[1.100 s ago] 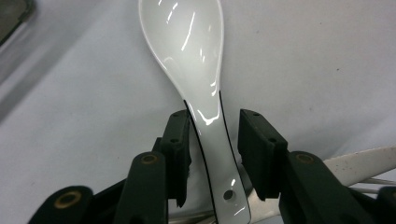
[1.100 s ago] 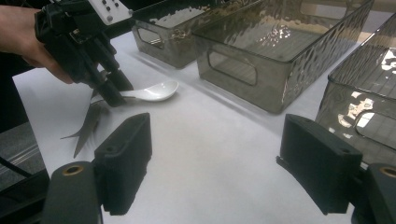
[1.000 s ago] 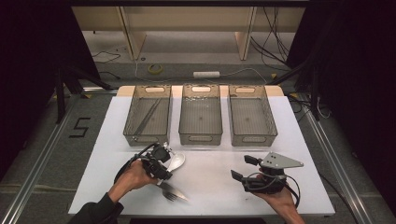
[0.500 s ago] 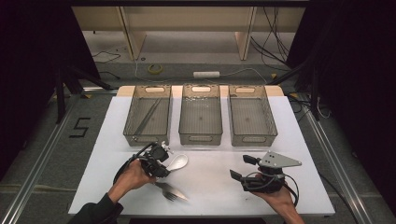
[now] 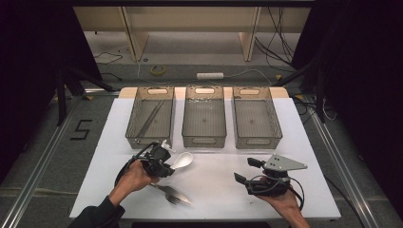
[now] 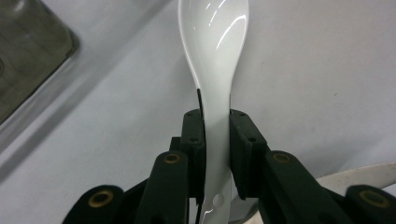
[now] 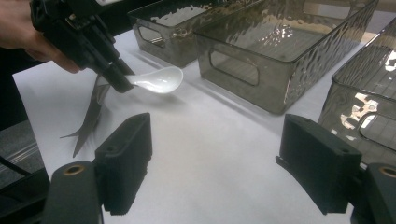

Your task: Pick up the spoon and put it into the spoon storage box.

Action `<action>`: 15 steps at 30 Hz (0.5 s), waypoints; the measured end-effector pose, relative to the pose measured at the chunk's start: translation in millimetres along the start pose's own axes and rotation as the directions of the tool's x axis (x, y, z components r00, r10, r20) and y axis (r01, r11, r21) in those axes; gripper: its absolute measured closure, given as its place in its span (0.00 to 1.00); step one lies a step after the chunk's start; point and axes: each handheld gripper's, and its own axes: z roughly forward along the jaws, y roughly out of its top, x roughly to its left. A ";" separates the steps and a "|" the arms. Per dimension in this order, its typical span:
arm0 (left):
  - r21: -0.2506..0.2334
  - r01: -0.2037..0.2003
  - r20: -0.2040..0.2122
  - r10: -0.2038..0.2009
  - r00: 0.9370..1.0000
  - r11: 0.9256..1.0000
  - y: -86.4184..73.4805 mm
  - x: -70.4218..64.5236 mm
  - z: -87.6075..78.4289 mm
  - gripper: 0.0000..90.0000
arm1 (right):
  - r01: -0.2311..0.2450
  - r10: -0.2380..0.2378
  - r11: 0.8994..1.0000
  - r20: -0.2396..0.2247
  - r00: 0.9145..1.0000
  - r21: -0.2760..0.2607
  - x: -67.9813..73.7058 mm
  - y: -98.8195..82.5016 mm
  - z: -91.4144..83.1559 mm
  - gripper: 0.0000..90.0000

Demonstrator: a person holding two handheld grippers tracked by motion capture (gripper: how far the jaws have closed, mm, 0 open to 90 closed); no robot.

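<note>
Where compared with half a second earlier: hardly altered; left gripper (image 5: 165,160) still clamped on the white spoon (image 5: 182,161), right gripper (image 5: 247,171) still low at the near right.
Left gripper state: jaws closed on the spoon's handle, one pad against each side, as seen in the left gripper view (image 6: 215,140); bowl pointing away from the jaws.
Spoon position: held just above the white table (image 5: 214,180), in front of the gap between the left bin (image 5: 151,116) and the middle bin (image 5: 204,116); seen lifted in the right gripper view (image 7: 156,79).
Right gripper state: jaws wide apart (image 7: 215,163), gripping nothing, bare tabletop between them.
Writing: a dark "5" (image 5: 81,129) marked on the floor left of the table.
Bins: three, clear and ribbed, side by side; right bin (image 5: 255,116) included.
Chopsticks (image 5: 149,118): a thin pair lying diagonally in the left bin.
Fork (image 5: 172,194): one, flat on the table near the left hand (image 5: 133,176).
Spoons: one.
</note>
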 end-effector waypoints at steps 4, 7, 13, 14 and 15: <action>-0.063 0.008 0.014 -0.007 1.000 0.998 4.0 -0.2 -9.2 0.85 | -0.001 0.001 1.000 0.000 1.000 0.002 0.1 0.0 0.0 0.29; -0.124 0.022 0.016 -0.020 1.000 0.992 7.7 0.1 -15.8 0.85 | -0.005 0.005 1.000 0.001 1.000 0.003 -0.2 -0.2 0.2 0.29; -0.191 0.031 0.012 -0.029 1.000 0.981 15.8 1.9 -24.0 0.86 | -0.007 0.007 1.000 -0.001 1.000 -0.002 -0.7 -0.5 1.2 0.29; -0.200 0.035 0.014 -0.033 0.999 0.979 17.0 2.9 -25.0 0.86 | -0.009 0.009 1.000 -0.002 1.000 -0.002 -0.8 -0.5 1.3 0.29; -0.208 0.036 0.012 -0.034 0.999 0.977 18.3 3.9 -25.8 0.86 | -0.009 0.009 1.000 -0.003 1.000 -0.003 -0.9 -0.5 1.4 0.29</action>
